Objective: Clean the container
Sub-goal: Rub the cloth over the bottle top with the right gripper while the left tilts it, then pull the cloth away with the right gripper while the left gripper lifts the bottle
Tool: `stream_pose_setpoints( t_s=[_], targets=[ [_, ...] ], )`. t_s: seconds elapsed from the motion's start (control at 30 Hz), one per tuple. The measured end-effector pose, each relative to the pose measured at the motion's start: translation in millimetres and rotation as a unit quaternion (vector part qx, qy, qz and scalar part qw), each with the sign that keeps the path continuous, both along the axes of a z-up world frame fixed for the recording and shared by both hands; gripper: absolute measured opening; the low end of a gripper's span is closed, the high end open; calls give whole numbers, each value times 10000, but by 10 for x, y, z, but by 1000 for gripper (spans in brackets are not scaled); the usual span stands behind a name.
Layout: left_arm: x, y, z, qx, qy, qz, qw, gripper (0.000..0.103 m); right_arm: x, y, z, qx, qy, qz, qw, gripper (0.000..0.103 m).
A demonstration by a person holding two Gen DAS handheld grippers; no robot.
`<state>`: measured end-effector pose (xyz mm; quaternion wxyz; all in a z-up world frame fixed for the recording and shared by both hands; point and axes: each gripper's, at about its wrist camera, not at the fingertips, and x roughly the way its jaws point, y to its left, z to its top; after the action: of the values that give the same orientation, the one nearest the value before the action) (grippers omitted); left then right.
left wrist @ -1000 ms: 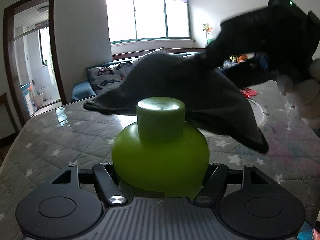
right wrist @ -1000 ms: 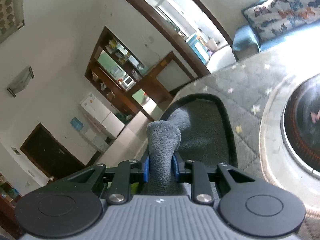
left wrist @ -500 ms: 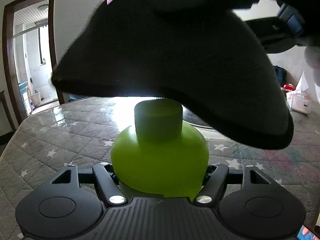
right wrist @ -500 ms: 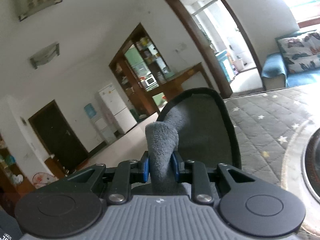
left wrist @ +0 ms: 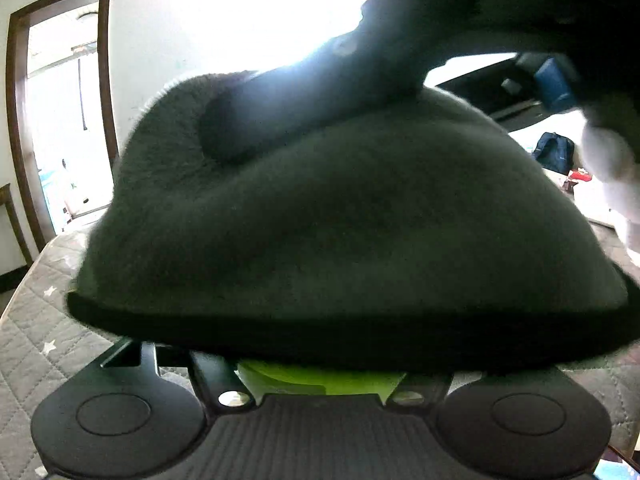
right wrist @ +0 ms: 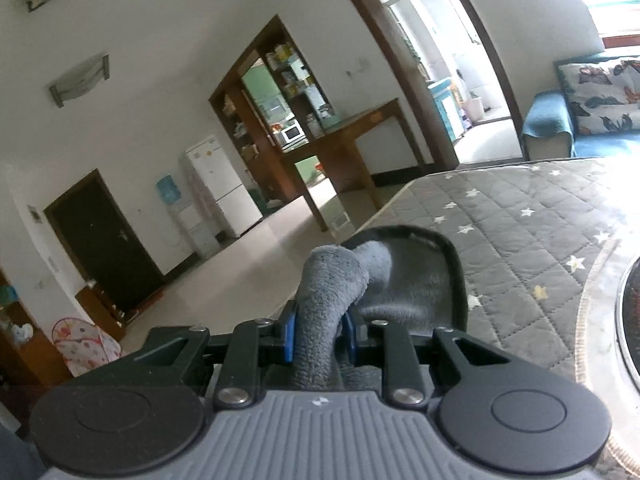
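Note:
A grey cloth (left wrist: 344, 224) with a black hem is draped over the lime-green container (left wrist: 320, 378), hiding all but a thin strip of its lower body. My left gripper (left wrist: 320, 380) is shut on that container, its fingers mostly under the cloth. In the right wrist view my right gripper (right wrist: 318, 334) is shut on a bunched fold of the grey cloth (right wrist: 332, 300), and the rest of the cloth spreads out ahead of the blue pads (right wrist: 289, 336). The right gripper's black body (left wrist: 500, 20) presses on the cloth from the upper right in the left wrist view.
The work goes on over a table with a grey star-quilted cover (right wrist: 532, 216). A round glass turntable (right wrist: 628, 320) sits at the right edge. A gloved hand (left wrist: 608, 168) holds the right gripper. A blue sofa (right wrist: 568, 120) and a doorway (left wrist: 60, 120) lie beyond.
The cloth has come down from above the container and now covers its cap and body. The right gripper has dropped and swung with it. The left gripper has kept its hold.

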<state>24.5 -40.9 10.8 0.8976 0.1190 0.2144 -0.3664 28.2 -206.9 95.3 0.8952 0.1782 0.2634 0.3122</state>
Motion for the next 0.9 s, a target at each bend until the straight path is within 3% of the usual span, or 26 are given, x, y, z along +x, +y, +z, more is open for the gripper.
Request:
stream_pose_setpoints(
  t_s=[0.37, 0.67, 0.9],
  targets=[
    [38, 28, -16, 30, -32, 6, 10000, 72, 48, -213, -105, -7, 203, -567, 9982, 22],
    [88, 58, -27, 46, -49, 22, 10000, 72, 85, -407, -352, 47, 540, -776, 9955, 22],
    [109, 78, -59, 115, -73, 31, 9999, 74, 168, -507, -569, -177, 912, -916, 9914, 22]
  ],
)
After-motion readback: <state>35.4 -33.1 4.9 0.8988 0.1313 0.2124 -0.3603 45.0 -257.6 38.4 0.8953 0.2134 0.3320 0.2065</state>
